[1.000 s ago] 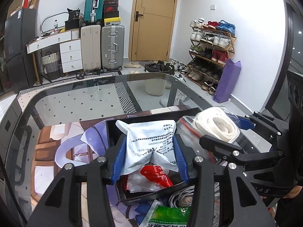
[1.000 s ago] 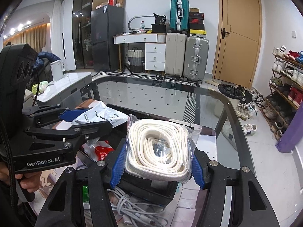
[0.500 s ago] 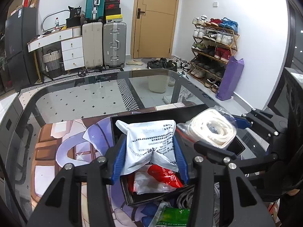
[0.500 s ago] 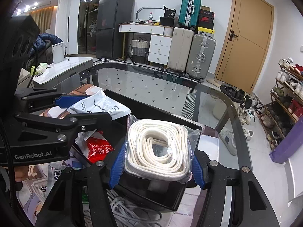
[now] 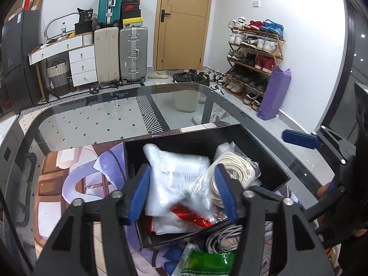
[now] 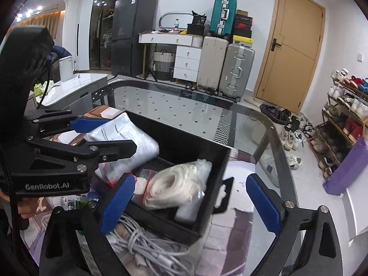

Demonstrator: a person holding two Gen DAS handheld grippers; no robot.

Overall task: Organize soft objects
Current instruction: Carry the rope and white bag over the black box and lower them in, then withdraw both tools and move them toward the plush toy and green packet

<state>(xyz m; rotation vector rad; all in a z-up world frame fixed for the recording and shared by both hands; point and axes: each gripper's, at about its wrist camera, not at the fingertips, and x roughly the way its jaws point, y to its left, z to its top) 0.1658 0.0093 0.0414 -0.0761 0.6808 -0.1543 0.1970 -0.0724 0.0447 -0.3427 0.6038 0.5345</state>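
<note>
A black box [image 5: 264,142] [image 6: 195,142] sits on the glass table. My left gripper [image 5: 181,193] [image 6: 122,134] hovers over its left half with its jaws opening. A white plastic bag [image 5: 177,174] [image 6: 128,142] hangs blurred between the blue pads, which no longer pinch it. Under it lies a red packet [image 5: 191,216]. My right gripper [image 6: 191,204] stands wide open, its jaws still opening, over the box's near right corner. The bagged coil of white rope [image 6: 174,184] [image 5: 232,168] lies in the box below it, free of the pads.
A tangle of grey cables [image 6: 147,243] [image 5: 220,239] and a green packet [image 5: 207,262] lie on the patterned mat [image 5: 69,184] in front of the box. The glass table's curved edge [image 5: 276,138] runs close on the right. A hand [image 6: 23,207] holds the left gripper.
Both grippers have opened. The rope coil left the right gripper and dropped into the box. The white bag has come loose between the left pads and is sinking.
</note>
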